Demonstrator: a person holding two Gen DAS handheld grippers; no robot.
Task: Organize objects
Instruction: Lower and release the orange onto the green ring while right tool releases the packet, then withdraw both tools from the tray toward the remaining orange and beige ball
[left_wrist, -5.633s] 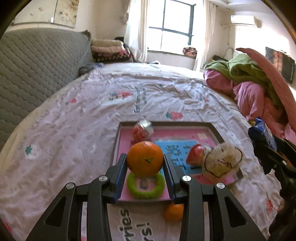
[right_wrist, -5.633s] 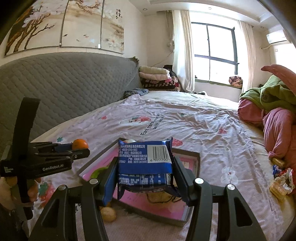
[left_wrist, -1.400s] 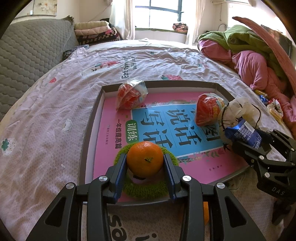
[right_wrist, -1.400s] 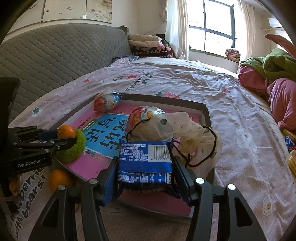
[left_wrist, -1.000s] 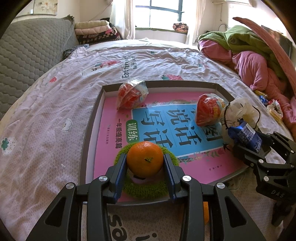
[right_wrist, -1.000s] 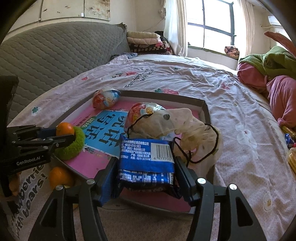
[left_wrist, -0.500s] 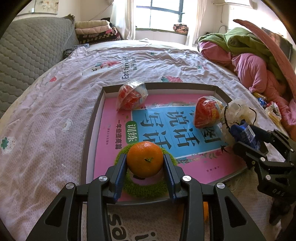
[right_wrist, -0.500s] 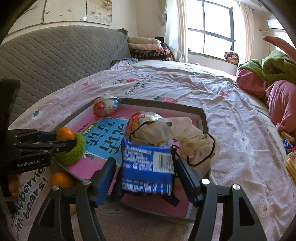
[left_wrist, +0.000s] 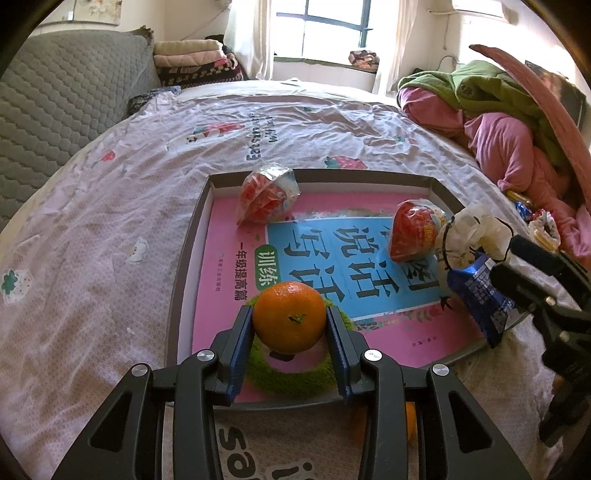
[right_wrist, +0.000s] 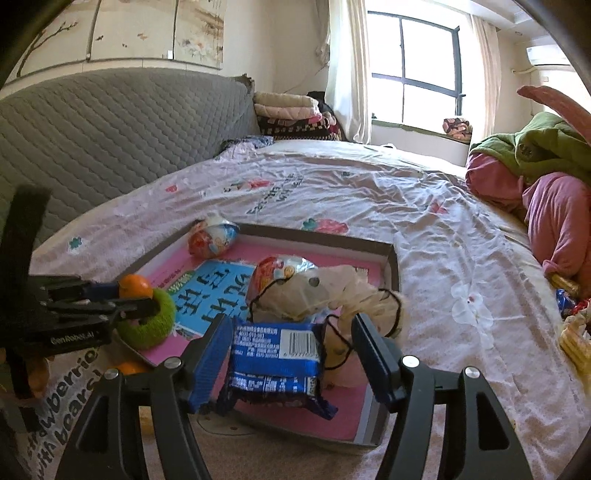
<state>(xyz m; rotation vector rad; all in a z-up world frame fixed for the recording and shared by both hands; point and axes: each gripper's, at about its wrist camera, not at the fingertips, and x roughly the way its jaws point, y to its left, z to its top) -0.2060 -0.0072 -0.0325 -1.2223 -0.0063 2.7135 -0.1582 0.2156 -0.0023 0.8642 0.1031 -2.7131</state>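
Tray (left_wrist: 184, 266): already holds two foil eggs, a cloth bag and a green ring.
Left gripper (left_wrist: 290, 326): you clamp the orange (left_wrist: 289, 316) above that ring.
Right gripper (right_wrist: 291, 354): your jaws have just opened; blue packet (right_wrist: 275, 360) sits loose between them, on the tray.
Left to do: set down the orange; fetch the second orange (right_wrist: 127, 367) beside the tray.

Grey headboard (right_wrist: 122, 133), folded blankets (right_wrist: 291, 114) (perhaps towels), window (right_wrist: 413, 70).

Orange mandarin (left_wrist: 289, 316), green fuzzy ring (left_wrist: 295, 376), blue barcoded packet (right_wrist: 275, 356), pink-lined tray (left_wrist: 184, 280)
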